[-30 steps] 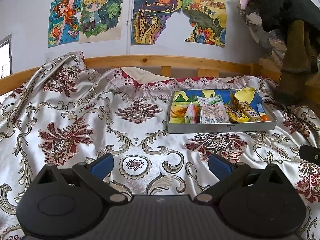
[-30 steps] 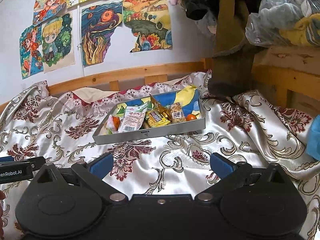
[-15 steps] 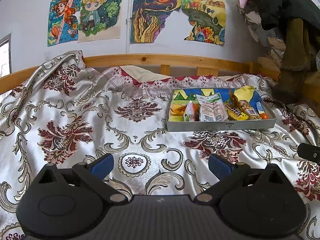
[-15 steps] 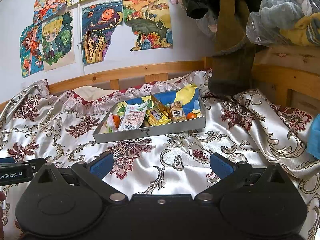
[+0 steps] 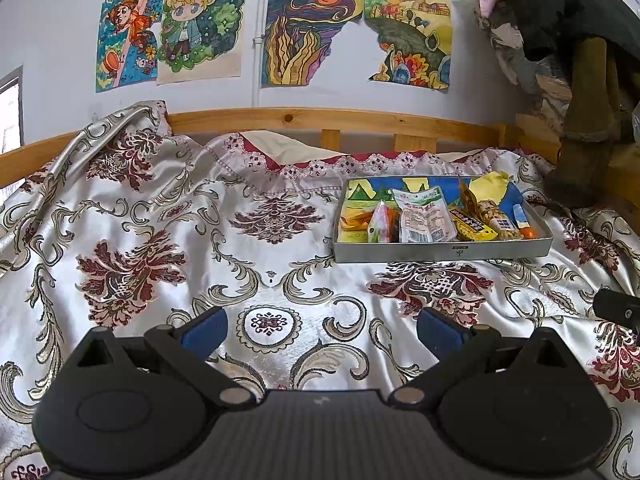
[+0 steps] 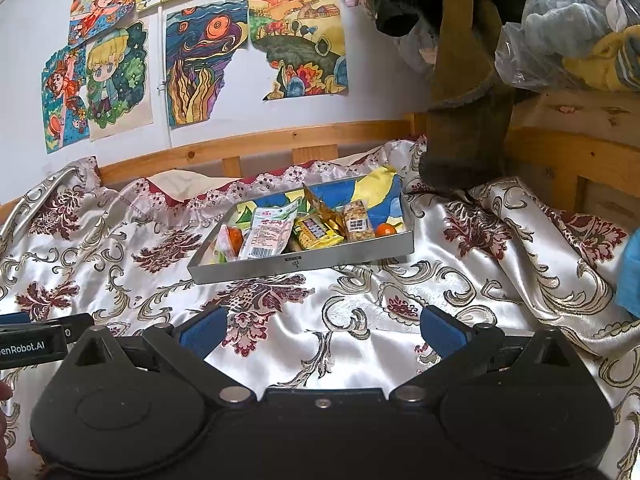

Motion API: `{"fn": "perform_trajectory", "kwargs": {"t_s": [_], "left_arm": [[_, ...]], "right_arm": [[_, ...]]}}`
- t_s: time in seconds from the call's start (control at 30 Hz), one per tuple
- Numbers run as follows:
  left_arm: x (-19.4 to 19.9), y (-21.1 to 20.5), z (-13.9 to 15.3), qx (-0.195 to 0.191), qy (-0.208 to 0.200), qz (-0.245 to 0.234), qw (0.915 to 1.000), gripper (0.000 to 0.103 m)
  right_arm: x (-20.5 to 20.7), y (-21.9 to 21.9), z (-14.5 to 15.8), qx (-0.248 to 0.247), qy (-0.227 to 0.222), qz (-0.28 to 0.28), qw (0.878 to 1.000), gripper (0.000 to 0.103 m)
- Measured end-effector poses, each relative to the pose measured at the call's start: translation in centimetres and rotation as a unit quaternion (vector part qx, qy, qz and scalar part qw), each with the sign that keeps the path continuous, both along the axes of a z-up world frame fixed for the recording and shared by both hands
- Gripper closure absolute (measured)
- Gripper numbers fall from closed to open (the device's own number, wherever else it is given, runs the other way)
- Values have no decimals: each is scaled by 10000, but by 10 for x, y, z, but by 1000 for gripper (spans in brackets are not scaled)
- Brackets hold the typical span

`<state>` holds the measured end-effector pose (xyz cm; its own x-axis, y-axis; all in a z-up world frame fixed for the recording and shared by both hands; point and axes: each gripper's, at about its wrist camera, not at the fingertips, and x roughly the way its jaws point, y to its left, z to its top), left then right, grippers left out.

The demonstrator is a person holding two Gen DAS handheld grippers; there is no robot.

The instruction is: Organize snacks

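You have drawn both grippers slightly back from the tray (image 5: 440, 249) on the bed, left gripper (image 5: 322, 330) and right gripper (image 6: 320, 330) wide and empty, snacks (image 6: 268, 236) all inside it: sorting looks done.

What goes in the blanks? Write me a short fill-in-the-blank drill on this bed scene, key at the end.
1. The snacks lie inside a grey ____.
2. The tray rests on the patterned ____.
3. Both the left tongs and the right tongs are ____ and hold nothing.
4. The drawings hang on the ____.

Missing words: tray; bedspread; open; wall
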<state>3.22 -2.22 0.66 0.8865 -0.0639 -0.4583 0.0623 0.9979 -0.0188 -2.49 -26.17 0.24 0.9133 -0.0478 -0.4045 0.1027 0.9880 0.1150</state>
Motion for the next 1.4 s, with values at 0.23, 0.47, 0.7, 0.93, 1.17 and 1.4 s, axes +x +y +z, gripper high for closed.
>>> {"fn": "perform_trajectory", "kwargs": {"t_s": [0.23, 0.47, 0.7, 0.93, 1.17, 1.4], "left_arm": [[0, 0, 0, 0, -1, 3, 10000, 0], [0, -1, 0, 32, 44, 8, 10000, 0], [1, -6, -2, 330, 140, 103, 9993, 0], [-1, -6, -2, 225, 123, 7, 9997, 0], [0, -8, -2, 253, 117, 11, 9996, 0], [0, -8, -2, 270, 105, 7, 9996, 0]], "right_arm": [[0, 1, -1, -3, 18, 12, 10000, 1], [0, 2, -1, -20, 21, 35, 10000, 1], [-2, 5, -4, -65, 43, 76, 9999, 1], [-1, 5, -4, -70, 49, 90, 9999, 1], [-1, 6, -4, -100, 78, 126, 9998, 1], [-1, 7, -4, -146, 82, 157, 9997, 1]]}}
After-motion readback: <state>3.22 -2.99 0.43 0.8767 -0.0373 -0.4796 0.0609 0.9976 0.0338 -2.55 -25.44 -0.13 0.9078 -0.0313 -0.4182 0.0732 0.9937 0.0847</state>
